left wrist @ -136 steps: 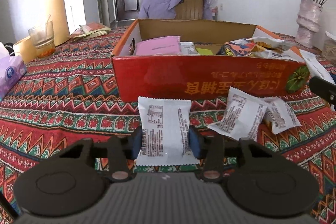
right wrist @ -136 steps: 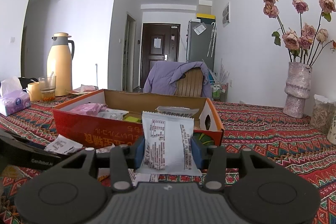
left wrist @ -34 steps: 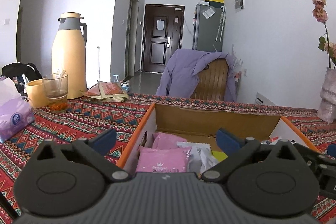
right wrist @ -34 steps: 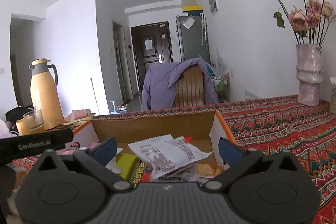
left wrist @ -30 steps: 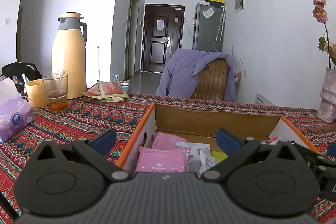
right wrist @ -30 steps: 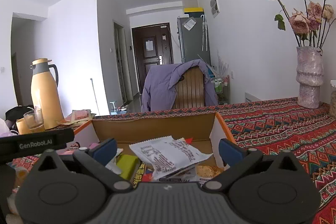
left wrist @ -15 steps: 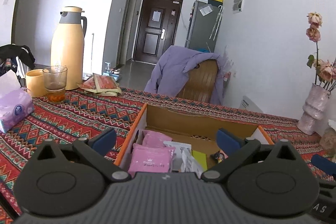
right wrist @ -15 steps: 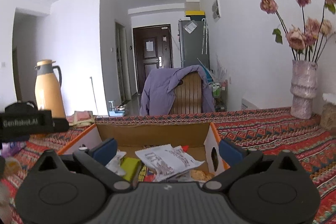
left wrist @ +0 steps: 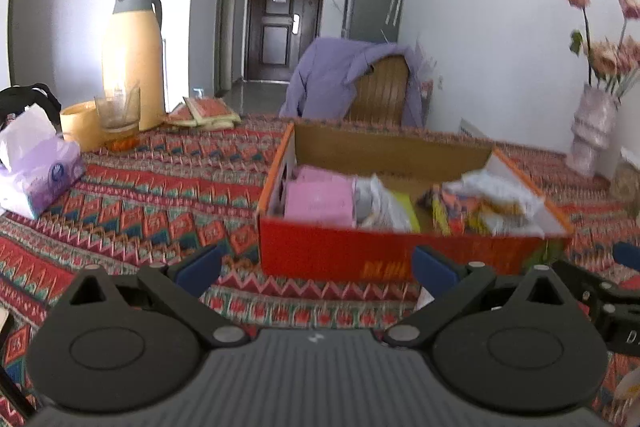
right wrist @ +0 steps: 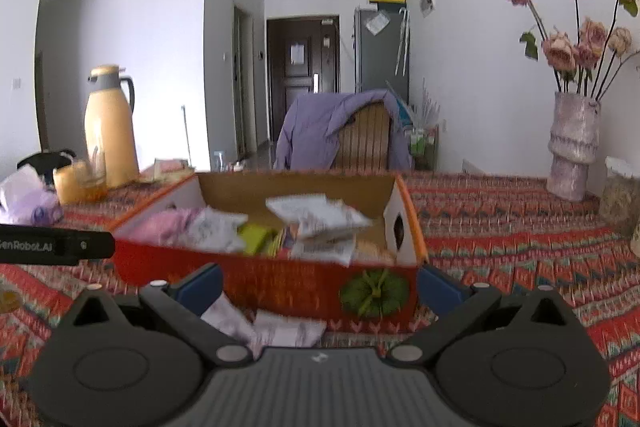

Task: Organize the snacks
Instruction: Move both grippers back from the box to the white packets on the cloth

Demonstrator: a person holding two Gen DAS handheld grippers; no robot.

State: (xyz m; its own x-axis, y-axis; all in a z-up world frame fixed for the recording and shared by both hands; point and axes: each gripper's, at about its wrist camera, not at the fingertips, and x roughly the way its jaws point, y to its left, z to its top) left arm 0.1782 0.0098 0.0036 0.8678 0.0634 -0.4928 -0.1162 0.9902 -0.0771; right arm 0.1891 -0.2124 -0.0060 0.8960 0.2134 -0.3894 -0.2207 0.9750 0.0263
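Observation:
The red cardboard box (left wrist: 360,255) stands on the patterned tablecloth, filled with snacks. Pink packets (left wrist: 318,203) lie at its left end, with white packets (left wrist: 384,205) and colourful ones further right. My left gripper (left wrist: 316,267) is open and empty, just short of the box's front wall. From the right wrist view, the box (right wrist: 280,279) has a white packet (right wrist: 316,213) lying on top of its contents. Two white packets (right wrist: 260,327) lie on the cloth in front of it. My right gripper (right wrist: 319,283) is open and empty above them.
A yellow thermos (left wrist: 132,55), a glass (left wrist: 118,111) and a purple tissue pack (left wrist: 36,167) stand at the left. A vase of dried roses (right wrist: 574,147) is at the right. A chair with a purple jacket (left wrist: 360,87) is behind the table.
Both grippers held white packets 4.5 s ago and are now open and empty. Over the last second both drew back from above the box to its near side.

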